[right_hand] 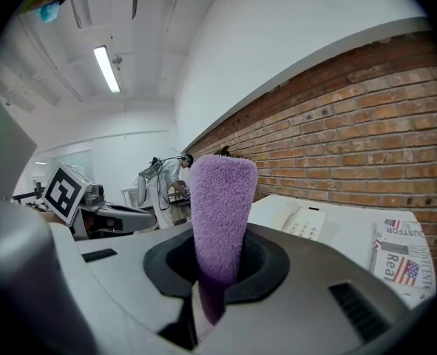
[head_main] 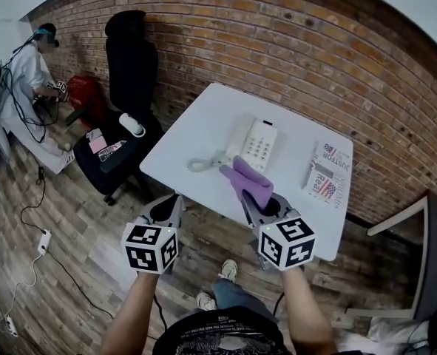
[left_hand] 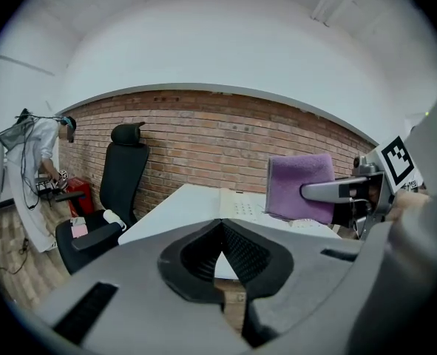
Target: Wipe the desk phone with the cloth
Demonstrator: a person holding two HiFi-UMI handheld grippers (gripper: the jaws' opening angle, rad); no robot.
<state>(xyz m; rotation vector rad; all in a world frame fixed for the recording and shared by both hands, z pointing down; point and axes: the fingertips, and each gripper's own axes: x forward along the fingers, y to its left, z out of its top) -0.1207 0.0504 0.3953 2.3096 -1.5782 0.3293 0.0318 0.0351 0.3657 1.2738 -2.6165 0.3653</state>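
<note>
The white table [head_main: 196,128] carries the desk phone [head_main: 253,143] near its middle, long axis running away from the person. The purple cloth [head_main: 249,183] is clamped upright in the fingers of the right gripper [head_main: 256,207], the phone just ahead of it. The left gripper [head_main: 168,211], fingers closed on nothing, sits further off to the left, so the right should do the wiping

In the left gripper view, the folded purple terry cloth [left_hand: 299,187] masks the right part of the white push-button desk phone [left_hand: 242,207]. In the right gripper view, the cloth's lower end disappears between the closed jaws of the right gripper [right_hand: 212,291]. The printed newspaper [right_hand: 399,261] is cut off at the picture's edge, and its small text is illegible.
</note>
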